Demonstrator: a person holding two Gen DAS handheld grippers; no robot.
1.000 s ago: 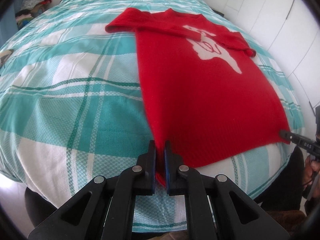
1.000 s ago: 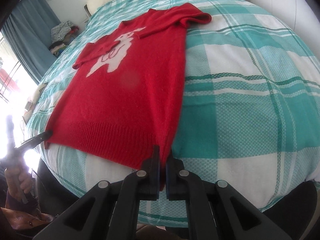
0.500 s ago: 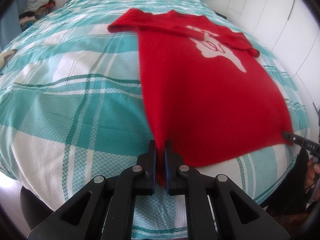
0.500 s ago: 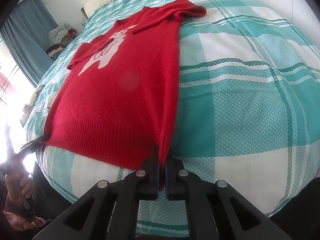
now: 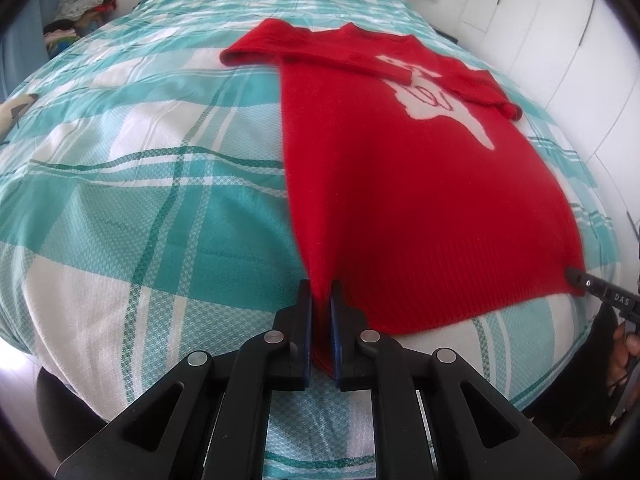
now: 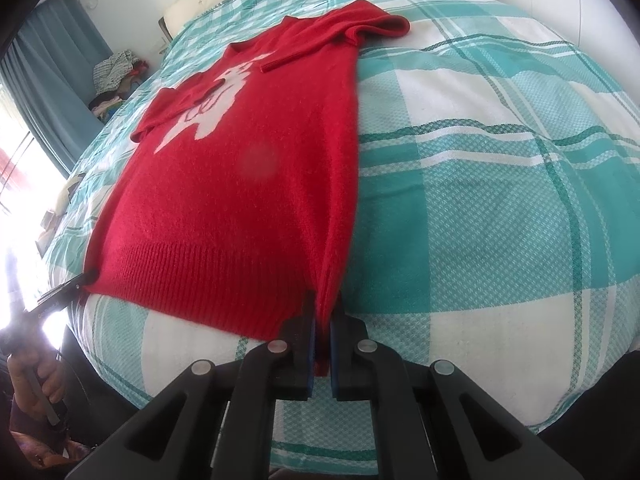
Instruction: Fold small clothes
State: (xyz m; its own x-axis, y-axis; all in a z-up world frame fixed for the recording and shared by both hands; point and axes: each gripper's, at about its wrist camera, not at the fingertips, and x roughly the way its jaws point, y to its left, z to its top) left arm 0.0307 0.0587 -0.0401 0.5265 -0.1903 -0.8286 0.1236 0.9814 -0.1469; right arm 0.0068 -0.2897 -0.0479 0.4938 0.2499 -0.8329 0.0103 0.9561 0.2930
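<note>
Red sweater [image 5: 400, 184] pinched by each gripper [image 5: 320, 292].

Light: bright daylight, soft and even across the bedspread [image 5: 132, 184].
Source: a window [image 6: 16, 168] at the left edge of the right wrist view, blown out to white.
Shadows: faint, soft-edged.
Blur: the near edge of the red sweater [image 5: 400, 184] is smeared; a hazy spot sits on the lens in the right wrist view.
Distortion: strong fisheye bulge, dark vignette at the corners.
</note>
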